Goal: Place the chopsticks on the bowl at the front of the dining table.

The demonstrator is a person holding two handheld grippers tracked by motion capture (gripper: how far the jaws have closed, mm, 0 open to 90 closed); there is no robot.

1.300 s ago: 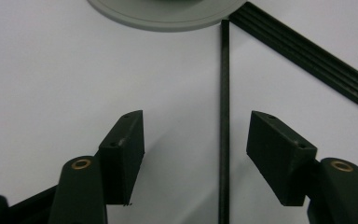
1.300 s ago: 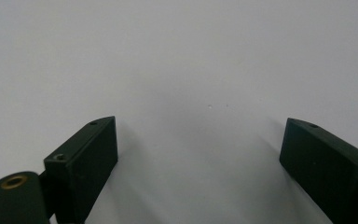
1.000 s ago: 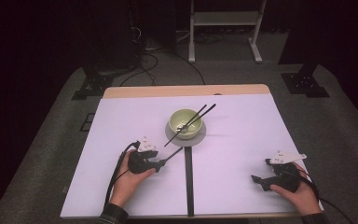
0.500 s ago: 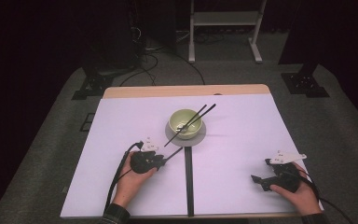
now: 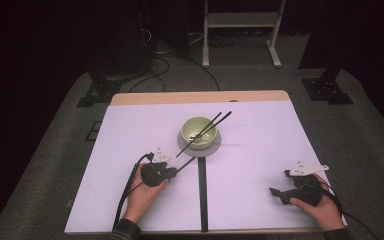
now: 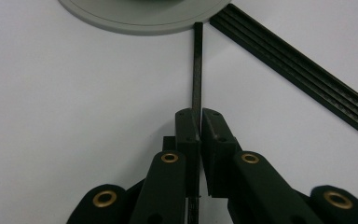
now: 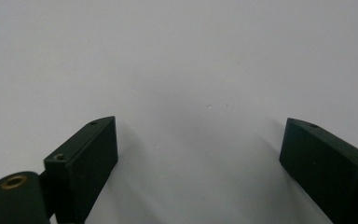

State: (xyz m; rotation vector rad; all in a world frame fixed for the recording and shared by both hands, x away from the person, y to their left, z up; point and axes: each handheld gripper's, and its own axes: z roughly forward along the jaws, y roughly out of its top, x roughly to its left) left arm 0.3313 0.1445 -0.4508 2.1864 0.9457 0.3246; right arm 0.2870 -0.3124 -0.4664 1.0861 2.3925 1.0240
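while left gripper (image 6: 200,122) jaws just closed - clamping chopstick (image 6: 197,70) | right gripper (image 7: 198,154) wide

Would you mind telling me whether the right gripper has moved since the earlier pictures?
No. The right gripper sits at the same spot near the table's near right corner, equally far from the black strip, jaws open.

Left gripper (image 5: 176,171) has just closed on a black chopstick (image 5: 185,150) near the green bowl (image 5: 199,132); right gripper (image 5: 280,192) rests apart.

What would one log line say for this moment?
left gripper: jaws just closed, shut on chopstick | right gripper: open, idle | bowl: on saucer
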